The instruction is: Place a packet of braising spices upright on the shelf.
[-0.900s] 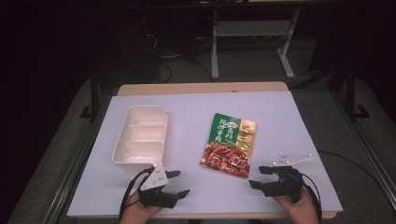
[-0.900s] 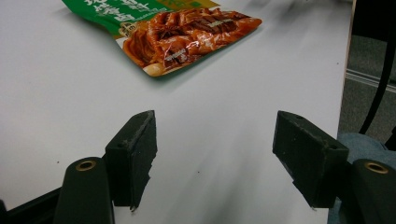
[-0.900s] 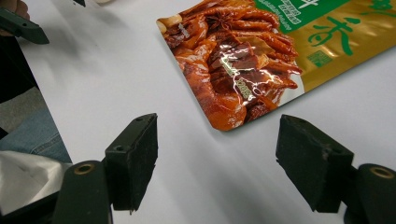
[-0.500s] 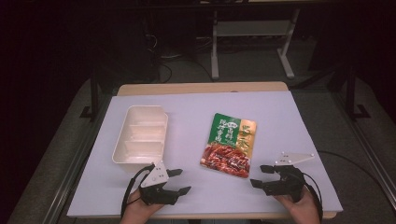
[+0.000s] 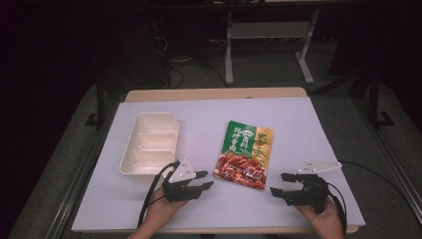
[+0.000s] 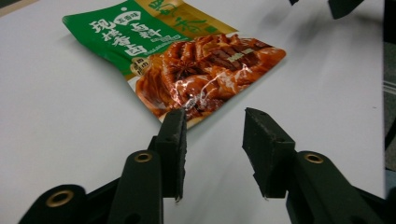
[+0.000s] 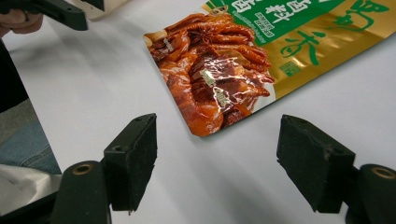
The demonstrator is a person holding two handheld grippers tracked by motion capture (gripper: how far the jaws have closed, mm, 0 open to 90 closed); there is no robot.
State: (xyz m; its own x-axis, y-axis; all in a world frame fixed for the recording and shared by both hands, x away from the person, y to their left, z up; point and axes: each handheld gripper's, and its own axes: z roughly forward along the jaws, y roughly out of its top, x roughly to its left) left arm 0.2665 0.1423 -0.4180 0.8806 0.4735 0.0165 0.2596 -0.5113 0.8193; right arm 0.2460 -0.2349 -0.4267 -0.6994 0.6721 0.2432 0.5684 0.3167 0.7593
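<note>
Left gripper (image 5: 205, 180) has been advanced toward the sauce packet (image 5: 245, 155), jaws apart and clear of it. Right gripper (image 5: 279, 184) jaws stand wide. Green-gold packet with Chinese lettering lies flat on the bench (image 5: 298, 129).

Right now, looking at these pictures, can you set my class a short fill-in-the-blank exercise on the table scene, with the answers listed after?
1. The white tray has ____ compartments, and nothing lies in them.
2. The pouch lies flat on the table, to the ____ of the tray in the high view.
3. The jaws of the left gripper and the right gripper stand ____, with nothing between them.
4. The top part of the pouch is mostly ____ in colour.

Missing words: three; right; open; green
</note>
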